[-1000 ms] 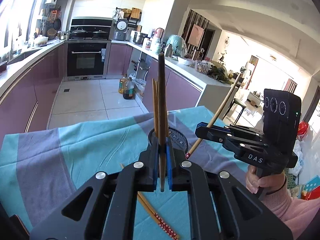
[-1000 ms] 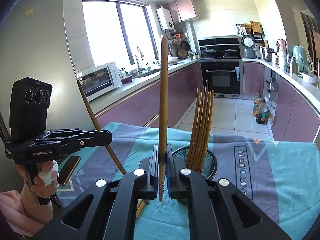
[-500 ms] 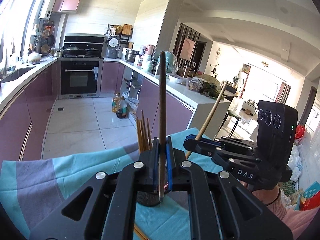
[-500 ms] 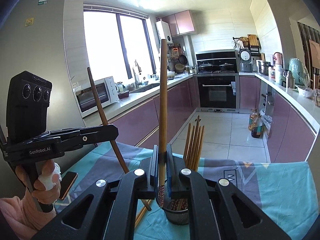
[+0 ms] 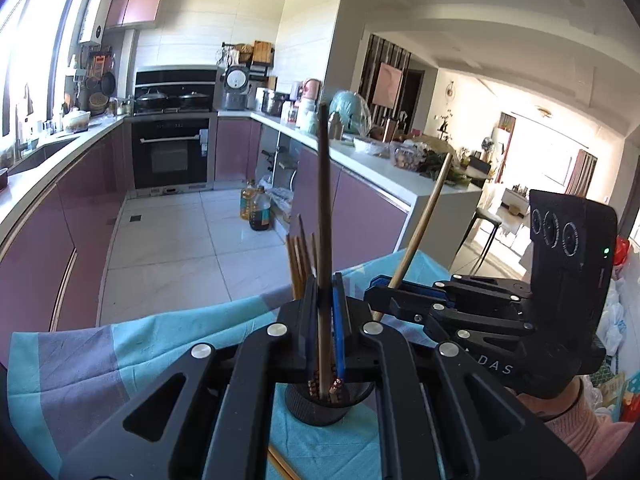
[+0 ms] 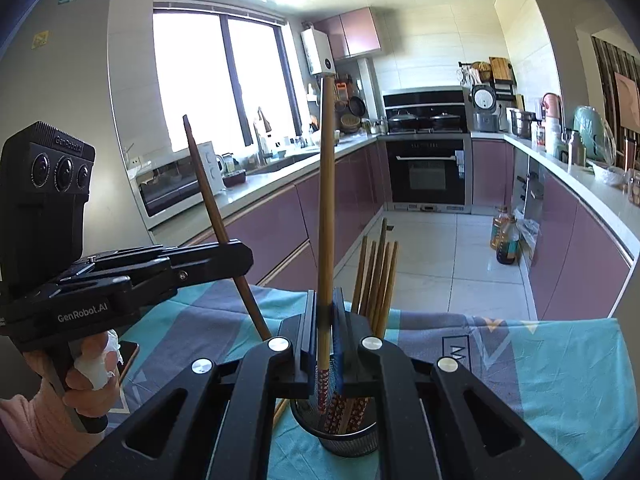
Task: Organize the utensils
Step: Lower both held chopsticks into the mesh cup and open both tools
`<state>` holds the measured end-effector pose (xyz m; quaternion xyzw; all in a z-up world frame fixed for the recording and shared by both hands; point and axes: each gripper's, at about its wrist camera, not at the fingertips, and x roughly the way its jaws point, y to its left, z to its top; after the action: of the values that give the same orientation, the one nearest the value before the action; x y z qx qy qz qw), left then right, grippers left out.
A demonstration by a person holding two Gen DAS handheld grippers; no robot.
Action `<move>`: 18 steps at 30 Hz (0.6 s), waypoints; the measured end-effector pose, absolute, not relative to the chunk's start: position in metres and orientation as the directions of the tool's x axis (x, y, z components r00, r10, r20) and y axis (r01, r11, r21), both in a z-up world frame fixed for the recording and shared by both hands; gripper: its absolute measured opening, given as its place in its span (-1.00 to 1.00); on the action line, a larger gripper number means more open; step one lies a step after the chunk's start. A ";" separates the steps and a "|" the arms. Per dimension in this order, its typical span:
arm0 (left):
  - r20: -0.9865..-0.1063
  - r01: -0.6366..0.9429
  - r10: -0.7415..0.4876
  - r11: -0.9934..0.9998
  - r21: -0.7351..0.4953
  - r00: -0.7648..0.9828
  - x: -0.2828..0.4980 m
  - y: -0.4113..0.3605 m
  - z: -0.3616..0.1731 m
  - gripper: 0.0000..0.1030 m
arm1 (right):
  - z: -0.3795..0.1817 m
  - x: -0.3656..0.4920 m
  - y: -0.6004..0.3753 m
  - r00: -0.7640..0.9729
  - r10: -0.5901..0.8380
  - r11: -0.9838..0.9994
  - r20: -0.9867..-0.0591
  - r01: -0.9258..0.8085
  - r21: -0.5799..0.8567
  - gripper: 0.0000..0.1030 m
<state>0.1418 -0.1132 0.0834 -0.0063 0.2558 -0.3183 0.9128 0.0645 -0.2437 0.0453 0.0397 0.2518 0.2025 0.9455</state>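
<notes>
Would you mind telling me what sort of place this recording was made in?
Most likely a home kitchen: a built-in oven beneath a stove with pans, a microwave on the counter, and purple cabinets.

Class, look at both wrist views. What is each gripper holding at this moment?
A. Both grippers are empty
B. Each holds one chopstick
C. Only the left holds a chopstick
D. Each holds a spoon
B. The left gripper is clamped on a dark chopstick, and the right gripper is clamped on a lighter chopstick, both above the black holder of chopsticks.
</notes>
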 end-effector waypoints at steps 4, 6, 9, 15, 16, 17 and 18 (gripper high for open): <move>-0.513 0.577 -0.566 0.801 -0.159 0.645 0.147 -0.120 0.066 -0.85 | 0.032 0.074 -0.239 0.763 0.405 0.914 -0.504 -0.363 0.184 -0.89; -0.530 0.577 -0.561 0.802 -0.156 0.636 0.151 -0.121 0.060 -0.85 | 0.027 0.078 -0.238 0.748 0.407 0.912 -0.524 -0.364 0.189 -0.89; -0.558 0.580 -0.553 0.801 -0.150 0.619 0.154 -0.125 0.053 -0.85 | 0.018 0.083 -0.235 0.724 0.412 0.910 -0.554 -0.364 0.201 -0.89; -0.615 0.591 -0.537 0.795 -0.139 0.578 0.164 -0.133 0.037 -0.85 | 0.003 0.095 -0.234 0.691 0.416 0.908 -0.592 -0.352 0.227 -0.88; -0.621 0.591 -0.536 0.794 -0.140 0.573 0.169 -0.133 0.037 -0.85 | 0.001 0.096 -0.234 0.686 0.415 0.908 -0.597 -0.349 0.231 -0.88; -0.629 0.593 -0.536 0.792 -0.144 0.563 0.172 -0.135 0.035 -0.85 | 0.000 0.098 -0.234 0.685 0.413 0.909 -0.601 -0.346 0.231 -0.88; -0.635 0.589 -0.532 0.795 -0.146 0.560 0.174 -0.136 0.033 -0.85 | -0.002 0.099 -0.234 0.682 0.413 0.910 -0.604 -0.344 0.232 -0.88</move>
<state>0.1739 -0.1362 0.0330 0.0416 0.3451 -0.3176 0.8822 0.0990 -0.2337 -0.0016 0.0499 0.3412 0.2067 0.9156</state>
